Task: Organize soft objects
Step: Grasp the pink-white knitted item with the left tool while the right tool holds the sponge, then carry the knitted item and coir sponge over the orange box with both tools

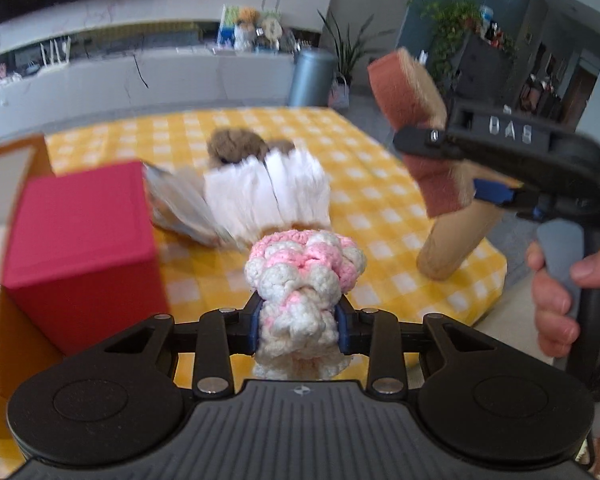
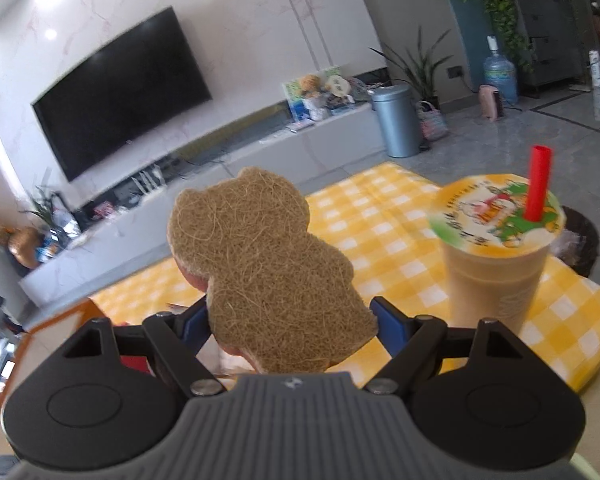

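left hand-held gripper (image 1: 300, 330): closed partway, pinching pink-and-white crocheted yarn piece (image 1: 304, 276) above the yellow checked surface (image 1: 380, 200), red box (image 1: 84, 256) just to its left | right hand-held gripper (image 2: 290, 326): wide, clamping tan bear-shaped fibre sponge (image 2: 268, 264) aloft | step: both soft items lifted | next, likely: carry to box, release

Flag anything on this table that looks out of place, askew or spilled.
One thing stands out: the sealed milk tea cup with a red straw on the yellow checked tablecloth is not soft, unlike the knitted piece in the left claw and the sponge in the right claw. It stands upright; no spill shows.
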{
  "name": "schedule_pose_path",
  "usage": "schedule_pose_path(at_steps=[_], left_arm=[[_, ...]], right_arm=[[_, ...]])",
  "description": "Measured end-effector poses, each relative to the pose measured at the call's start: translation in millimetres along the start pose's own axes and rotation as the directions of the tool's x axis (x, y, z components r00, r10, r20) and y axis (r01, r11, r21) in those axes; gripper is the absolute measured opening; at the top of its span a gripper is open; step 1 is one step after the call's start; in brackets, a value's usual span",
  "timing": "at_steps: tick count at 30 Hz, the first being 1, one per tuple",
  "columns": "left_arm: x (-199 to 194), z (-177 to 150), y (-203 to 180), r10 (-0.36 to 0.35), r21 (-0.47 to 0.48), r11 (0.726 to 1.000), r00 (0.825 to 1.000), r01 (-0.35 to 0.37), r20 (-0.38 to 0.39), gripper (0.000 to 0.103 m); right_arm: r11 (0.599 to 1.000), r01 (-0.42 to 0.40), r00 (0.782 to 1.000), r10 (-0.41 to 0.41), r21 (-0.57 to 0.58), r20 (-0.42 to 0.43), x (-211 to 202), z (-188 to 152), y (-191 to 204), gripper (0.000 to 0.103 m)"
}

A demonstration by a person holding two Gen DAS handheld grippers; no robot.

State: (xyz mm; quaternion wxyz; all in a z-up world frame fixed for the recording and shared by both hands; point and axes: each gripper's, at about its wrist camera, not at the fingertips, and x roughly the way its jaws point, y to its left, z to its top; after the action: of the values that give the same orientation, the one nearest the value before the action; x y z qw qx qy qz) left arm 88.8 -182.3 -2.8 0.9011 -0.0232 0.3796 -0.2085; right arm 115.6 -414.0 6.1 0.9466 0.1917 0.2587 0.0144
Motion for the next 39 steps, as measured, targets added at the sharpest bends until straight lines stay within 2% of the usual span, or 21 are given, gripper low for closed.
schedule_pose_path(at_steps=[4,8,10,14,20,22,24,28,29,31,33,36,39], left_arm=[[-36,12,21,0.032,-0.003,0.999,0.998,-0.032,0.057,0.039],[-76,20,60,0.122,-0.057,0.992,0.985,-0.115,0.126,0.039],[-92,22,87,0.172,-0.101,0.982,0.976,-0.160,0.131,0.039],[-120,17,139,0.246,-0.192,0.957,0.958,-0.216,0.149,0.039],[-155,5,207,0.313,-0.353,0.908,0.926,-0.226,0.210,0.039],[-161,1,226,0.315,-0.385,0.898,0.922,-0.214,0.223,0.039],[-164,-2,243,0.318,-0.424,0.883,0.921,-0.201,0.225,0.039],[-170,-17,267,0.370,-0.478,0.847,0.903,-0.230,0.221,0.039],[-169,-18,273,0.378,-0.486,0.842,0.899,-0.235,0.220,0.039],[-168,-24,279,0.383,-0.498,0.836,0.895,-0.232,0.227,0.039],[-167,-25,288,0.382,-0.515,0.828,0.896,-0.223,0.227,0.039],[-170,-29,296,0.424,-0.536,0.805,0.878,-0.254,0.221,0.039],[-168,-30,302,0.431,-0.554,0.792,0.879,-0.258,0.207,0.039]], right_arm=[[0.990,-0.134,0.991,0.133,0.036,0.018,-7,4,4,0.080],[0.977,-0.211,0.977,0.210,0.044,0.028,-12,7,18,0.080],[0.969,-0.246,0.969,0.246,0.021,0.021,-14,8,33,0.080],[0.957,-0.271,0.963,0.270,-0.108,-0.018,-17,1,83,0.080],[0.898,-0.367,0.930,0.349,-0.242,-0.114,-13,-21,173,0.080],[0.879,-0.387,0.922,0.361,-0.279,-0.140,-10,-34,205,0.080],[0.874,-0.383,0.923,0.352,-0.297,-0.156,-4,-46,233,0.080],[0.880,-0.325,0.944,0.285,-0.346,-0.164,17,-76,283,0.081],[0.880,-0.329,0.942,0.280,-0.344,-0.185,27,-84,294,0.081],[0.883,-0.374,0.913,0.298,-0.283,-0.277,57,-97,311,0.081],[0.904,-0.352,0.900,0.255,-0.244,-0.354,87,-112,325,0.081],[0.922,-0.301,0.901,0.190,-0.245,-0.390,112,-133,341,0.080],[0.932,-0.276,0.905,0.169,-0.234,-0.391,121,-145,348,0.081]])
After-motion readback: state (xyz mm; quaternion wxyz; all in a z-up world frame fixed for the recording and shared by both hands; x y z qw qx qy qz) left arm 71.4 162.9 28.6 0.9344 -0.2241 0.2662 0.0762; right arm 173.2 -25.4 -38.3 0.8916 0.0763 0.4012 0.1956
